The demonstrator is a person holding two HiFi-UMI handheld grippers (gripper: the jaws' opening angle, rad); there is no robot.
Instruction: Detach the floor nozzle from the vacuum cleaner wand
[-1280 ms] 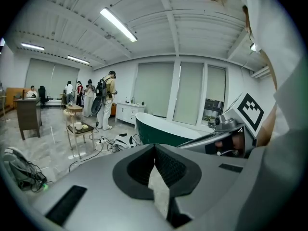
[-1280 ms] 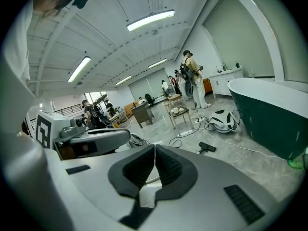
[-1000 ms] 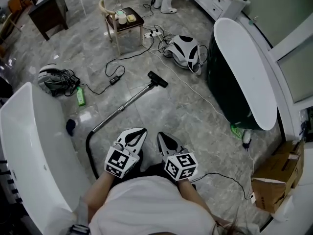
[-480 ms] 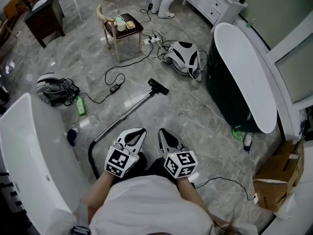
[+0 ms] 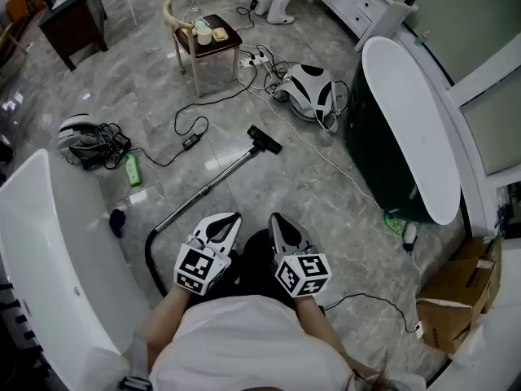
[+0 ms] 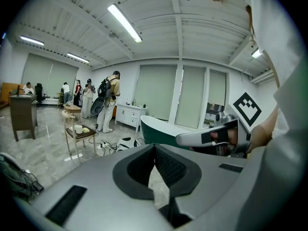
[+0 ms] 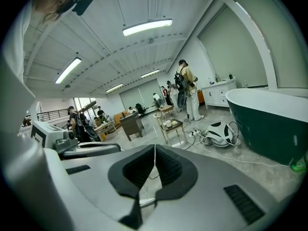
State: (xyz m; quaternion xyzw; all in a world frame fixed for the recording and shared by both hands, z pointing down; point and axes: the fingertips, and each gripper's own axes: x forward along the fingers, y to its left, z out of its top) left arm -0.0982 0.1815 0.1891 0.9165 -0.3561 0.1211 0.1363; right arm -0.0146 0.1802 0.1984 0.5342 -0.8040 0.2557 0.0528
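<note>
**Head view.** Item: floor nozzle (image 5: 264, 138), black, lying on the marble floor (image 5: 326, 194) at the far end of the wand (image 5: 207, 186). It is still joined to the wand and lies well ahead of both claws. The wand runs diagonally back to a black hose (image 5: 149, 255) near the person's left side. The left claw (image 5: 226, 218) and the right claw (image 5: 278, 220) are held side by side at waist height, and nothing is carried.

Handling, as judged: the nozzle is taken to be light, rigid plastic. The wand is taken to be a stiff, smooth metal tube that is likely to slip under a weak pinch. A grip on the nozzle's neck is advised, with the other claw on the wand just behind the joint. A straight pull apart is then made.

**Left gripper view.** The left claw (image 6: 154, 149) is clenched, pads meeting, with nothing between them. The right claw (image 6: 211, 137) is seen alongside.

**Right gripper view.** The right claw (image 7: 154, 150) is likewise clenched and empty. The nozzle cannot be made out here.

**Against the earlier frame.** Both claws are unchanged in state. The floor scene is shifted only slightly in the head view. The nozzle and wand are left untouched.
</note>
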